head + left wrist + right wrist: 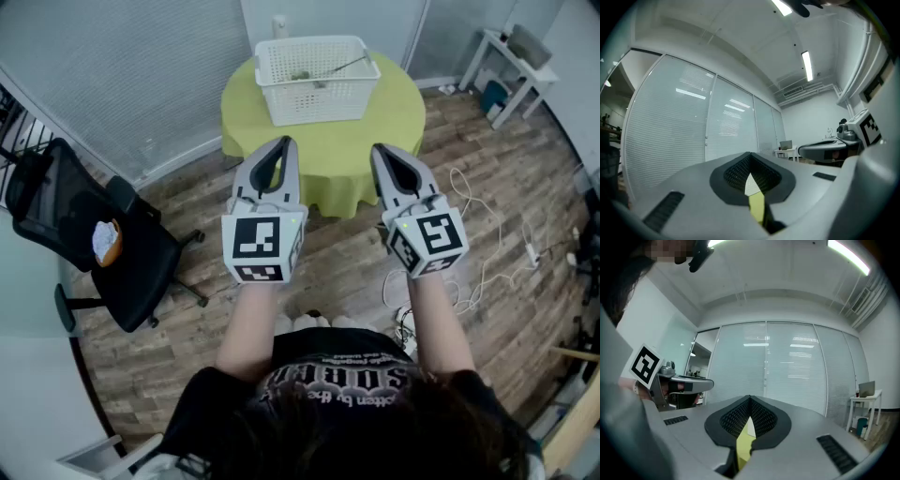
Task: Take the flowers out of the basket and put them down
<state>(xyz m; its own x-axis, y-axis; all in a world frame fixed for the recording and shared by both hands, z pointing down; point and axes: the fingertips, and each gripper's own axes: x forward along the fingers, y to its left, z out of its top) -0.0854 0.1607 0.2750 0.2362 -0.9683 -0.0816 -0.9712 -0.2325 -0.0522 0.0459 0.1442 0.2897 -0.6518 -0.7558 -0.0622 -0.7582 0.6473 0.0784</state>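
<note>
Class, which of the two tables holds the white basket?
The round table with the yellow-green cloth holds the basket; the small white table does not.

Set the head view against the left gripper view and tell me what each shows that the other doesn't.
Only the head view: the white basket with a flower stem lying in it, the whole round yellow-green table, the black office chair and the wooden floor.
Only the left gripper view: the ceiling strip lights.
Both: the left tool and right tool, each shut and empty, the wall of blinds, and the table's yellow-green, which is only a sliver behind the left tool's jaws in its own view.
</note>
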